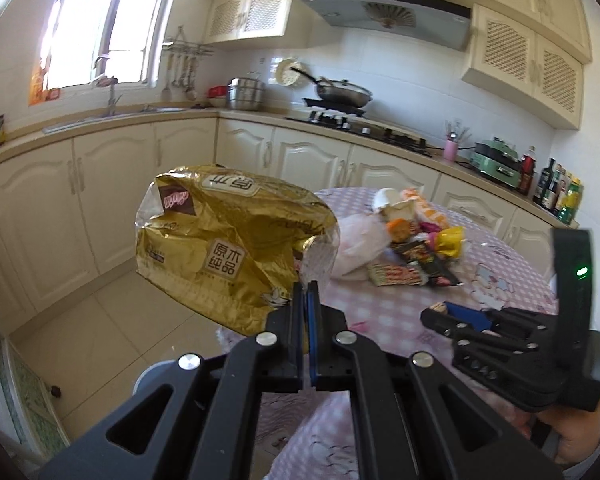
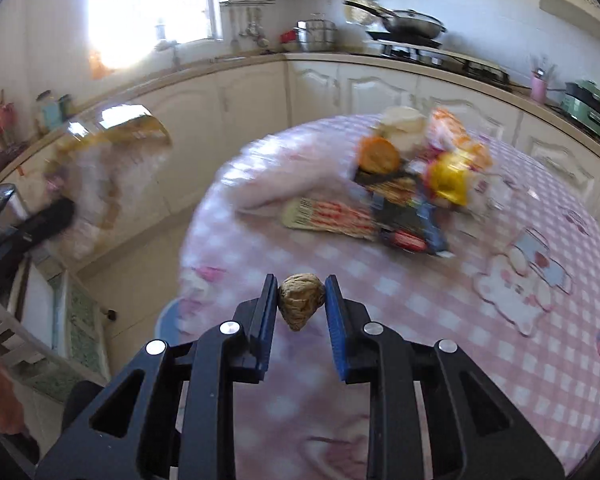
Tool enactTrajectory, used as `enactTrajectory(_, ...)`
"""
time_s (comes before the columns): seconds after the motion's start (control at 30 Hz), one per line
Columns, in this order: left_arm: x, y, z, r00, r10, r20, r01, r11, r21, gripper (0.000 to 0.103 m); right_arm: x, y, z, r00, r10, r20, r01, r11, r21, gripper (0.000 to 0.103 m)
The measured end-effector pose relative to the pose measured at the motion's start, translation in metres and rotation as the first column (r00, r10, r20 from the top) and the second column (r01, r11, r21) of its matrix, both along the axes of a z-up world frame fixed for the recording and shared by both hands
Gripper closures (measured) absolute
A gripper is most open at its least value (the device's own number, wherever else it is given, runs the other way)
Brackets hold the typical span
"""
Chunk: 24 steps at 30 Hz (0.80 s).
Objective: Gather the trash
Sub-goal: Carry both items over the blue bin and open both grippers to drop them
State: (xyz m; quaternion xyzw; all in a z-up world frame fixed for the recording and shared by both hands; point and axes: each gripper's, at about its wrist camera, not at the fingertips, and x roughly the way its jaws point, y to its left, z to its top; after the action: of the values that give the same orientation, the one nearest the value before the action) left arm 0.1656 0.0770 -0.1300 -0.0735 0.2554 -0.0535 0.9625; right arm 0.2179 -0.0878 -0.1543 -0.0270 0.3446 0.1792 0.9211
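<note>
Walnut (image 2: 301,300) between right fingers (image 2: 265,312)

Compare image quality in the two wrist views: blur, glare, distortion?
Left wrist: mostly sharp, the gold bag legible, the window blown out, strong fisheye bending of the counters. Right wrist: heavy motion blur over the trash pile and table, while the walnut in the right gripper stays crisp; window glare washes out the upper left.

Black hand-held gripper (image 2: 301,300), blue pads (image 2: 336,316), silver screws
</note>
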Motion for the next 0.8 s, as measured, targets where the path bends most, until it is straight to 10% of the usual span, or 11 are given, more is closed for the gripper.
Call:
enactTrajectory(0.4, 0.034, 0.136, -0.096, 0.928, 0.248, -0.278, -0.269, 0.962, -0.040, 0.101, 0.041, 0.166, -0.041, 0.937, 0.335, -0.102, -0.330, 0.942, 0.058, 0.080)
enactTrajectory(0.67, 0.094, 0.189, -0.189, 0.846, 0.267, -0.461, -0.322, 0.946, -0.043, 0.100, 0.096, 0.226, -0.123, 0.912, 0.335, -0.239, -0.333, 0.942, 0.051, 0.080)
enactTrajectory(0.8, 0.116, 0.205, -0.214, 0.834, 0.274, -0.479, -0.349, 0.934, -0.073, 0.079, 0.114, 0.238, -0.150, 0.911, 0.311, -0.271, -0.312, 0.949, 0.042, 0.080)
